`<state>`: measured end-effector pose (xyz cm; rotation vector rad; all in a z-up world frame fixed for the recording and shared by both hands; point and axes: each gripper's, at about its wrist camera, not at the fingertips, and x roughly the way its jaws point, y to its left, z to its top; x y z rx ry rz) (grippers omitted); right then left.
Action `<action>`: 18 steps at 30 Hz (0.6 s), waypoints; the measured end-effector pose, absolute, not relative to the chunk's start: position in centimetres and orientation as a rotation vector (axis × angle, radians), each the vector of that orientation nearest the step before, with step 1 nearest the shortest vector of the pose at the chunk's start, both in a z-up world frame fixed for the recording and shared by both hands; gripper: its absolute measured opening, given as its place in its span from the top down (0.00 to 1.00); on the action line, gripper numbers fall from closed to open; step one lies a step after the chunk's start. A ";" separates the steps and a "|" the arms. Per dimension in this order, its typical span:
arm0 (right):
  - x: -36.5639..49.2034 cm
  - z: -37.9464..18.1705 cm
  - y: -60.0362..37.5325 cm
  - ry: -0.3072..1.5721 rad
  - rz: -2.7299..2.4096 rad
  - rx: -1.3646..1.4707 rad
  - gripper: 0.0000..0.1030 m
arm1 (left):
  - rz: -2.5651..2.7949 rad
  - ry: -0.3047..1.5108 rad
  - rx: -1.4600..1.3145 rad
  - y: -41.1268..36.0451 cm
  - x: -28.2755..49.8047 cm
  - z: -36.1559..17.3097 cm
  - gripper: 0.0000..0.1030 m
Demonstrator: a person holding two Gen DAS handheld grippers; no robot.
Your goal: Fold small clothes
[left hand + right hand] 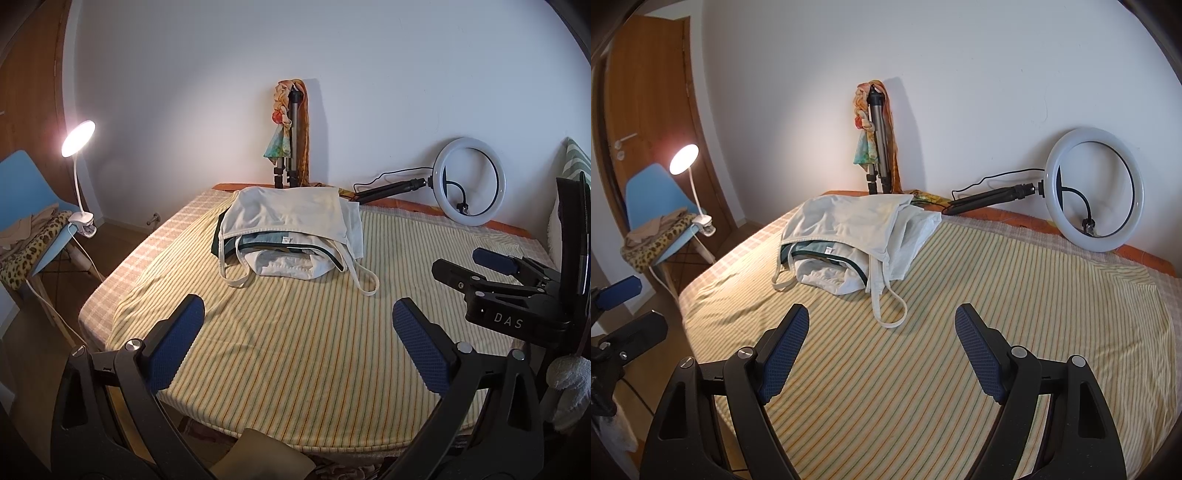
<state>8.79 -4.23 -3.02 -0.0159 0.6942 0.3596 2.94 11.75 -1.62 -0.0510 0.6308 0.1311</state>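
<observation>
honestly, i'm hovering both the left gripper (297, 328) and right gripper (881, 341), jaws released, short of the clothes pile (291, 236); its loose straps (890, 314) are risking dragging several garments together.

Pile of clothes (291, 236): lying in a loose heap toward the far side of the bed's striped cover, unfolded.
Top garment (846, 221): an off-white strappy top, spreading flat across the heap and covering most of it.
Straps (892, 306): thin white loops trailing off the near edge of the pile onto the cover; another loop (236, 275) is hanging out at the other side.
Under layers: a pale piece with dark green trim (325, 253) is peeking out from beneath, along with a white gathered piece (291, 267).
Contact: nothing is touching the pile.
</observation>
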 end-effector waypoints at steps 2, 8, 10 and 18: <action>8.8 -3.1 -4.1 0.695 0.357 -0.017 0.21 | 0.132 0.631 -0.052 11.7 2.9 -1.6 0.00; 8.8 -3.1 -4.0 0.696 0.355 -0.016 0.21 | 0.132 0.626 -0.046 11.8 2.9 -1.5 0.00; 8.7 -3.1 -4.0 0.696 0.353 -0.015 0.21 | 0.134 0.627 -0.046 11.8 2.9 -1.6 0.00; 8.7 -3.1 -3.9 0.696 0.354 -0.015 0.21 | 0.133 0.619 -0.047 11.9 2.8 -1.6 0.00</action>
